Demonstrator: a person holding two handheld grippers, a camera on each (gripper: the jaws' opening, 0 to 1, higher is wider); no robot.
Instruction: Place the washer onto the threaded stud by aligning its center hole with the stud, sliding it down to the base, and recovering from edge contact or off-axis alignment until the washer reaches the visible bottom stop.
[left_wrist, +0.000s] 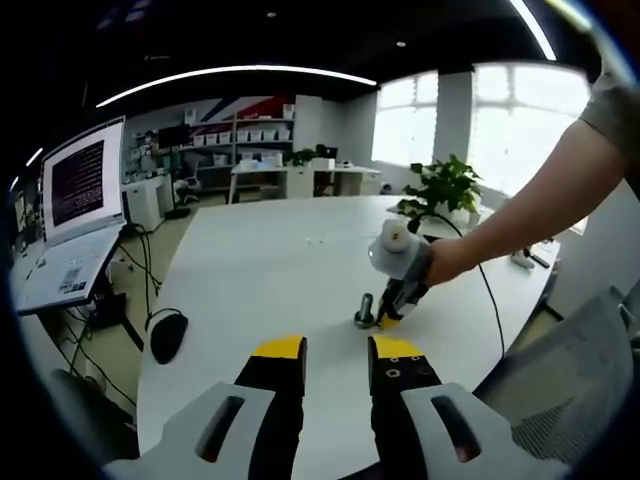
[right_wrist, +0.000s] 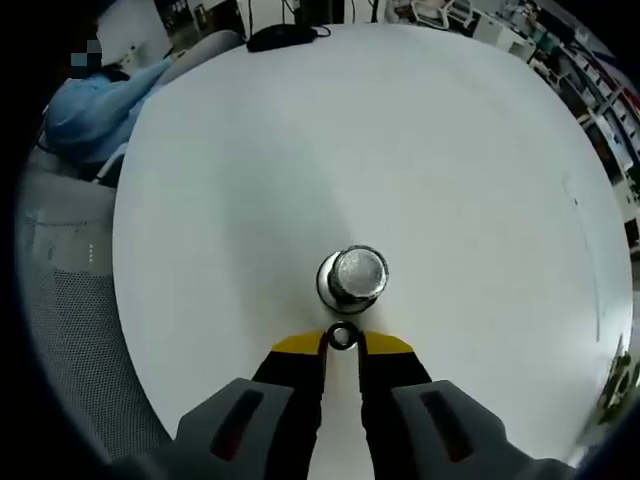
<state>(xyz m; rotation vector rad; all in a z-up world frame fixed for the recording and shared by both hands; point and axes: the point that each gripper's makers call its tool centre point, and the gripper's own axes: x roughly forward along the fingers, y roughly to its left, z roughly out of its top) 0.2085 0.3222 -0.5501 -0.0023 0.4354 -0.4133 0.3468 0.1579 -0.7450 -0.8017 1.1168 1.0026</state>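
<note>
Right tongs are nearly closed, yellow tips pinching a small dark metal ring washer by its near edge; the washer looks close to flat, hole facing up toward the camera. The shiny threaded steel stud with its round flanged base stands upright on the white round table, just ahead of the tips. The right gripper view looks almost straight down the stud's axis, so the axis is vertical and the tongs come in from above and slightly to one side. Key relation: the washer hole sits just short of the stud top, on the tongs' side, and a touch left of the stud's centre in that view; I can't tell whether the washer rim already touches the stud or base. My read: not threaded yet, still off-axis. The next move needs a short forward shift to put the hole over the stud, washer kept level, then straight down to the flange. Risk is the rim catching the top thread and tilting. In the left gripper view the same stud is well ahead and slightly right, with the right tongs and the person's hand right at it. Left tongs are slightly open, holding nothing, well apart from the stud, so the right side does the work.
</note>
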